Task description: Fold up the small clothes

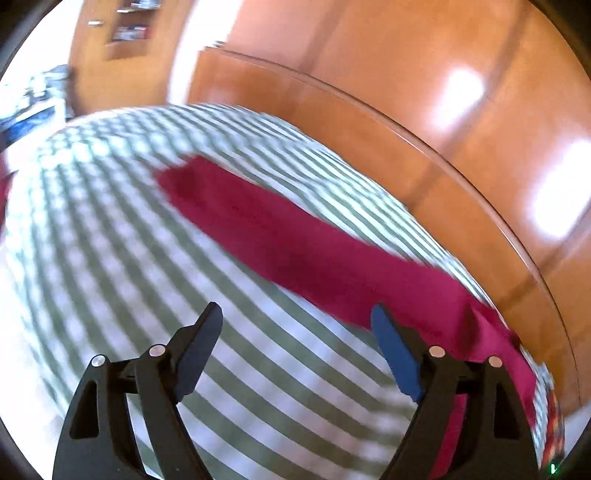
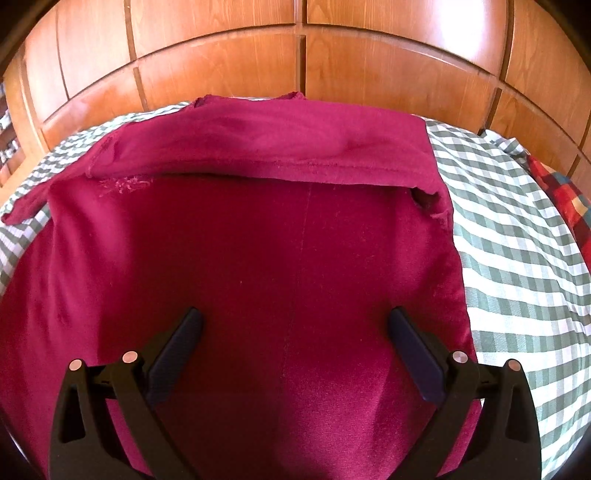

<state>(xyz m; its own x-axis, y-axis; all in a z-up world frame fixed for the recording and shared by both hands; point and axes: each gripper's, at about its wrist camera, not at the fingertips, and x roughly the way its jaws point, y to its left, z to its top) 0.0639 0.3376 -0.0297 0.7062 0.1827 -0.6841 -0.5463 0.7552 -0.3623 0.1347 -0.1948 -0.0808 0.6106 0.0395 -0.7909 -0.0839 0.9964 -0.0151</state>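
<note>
A dark red garment (image 2: pixel 280 258) lies spread on a green and white checked bedcover (image 2: pixel 517 258). Its far part is folded back toward me, forming a flap (image 2: pixel 280 147) across the top. My right gripper (image 2: pixel 295 317) is open and empty, hovering just above the middle of the garment. In the left wrist view the same garment (image 1: pixel 295 243) shows as a long red band across the checked cover (image 1: pixel 110 240), blurred by motion. My left gripper (image 1: pixel 295 317) is open and empty, over the cover at the garment's near edge, its right finger (image 1: pixel 395 350) over the cloth.
Wooden panelled wardrobe doors (image 2: pixel 295 55) stand right behind the bed. A red, multicoloured checked cloth (image 2: pixel 565 192) lies at the bed's far right. In the left wrist view a wooden footboard or cabinet (image 1: pixel 406 140) borders the bed, and shelves (image 1: pixel 129 29) show far left.
</note>
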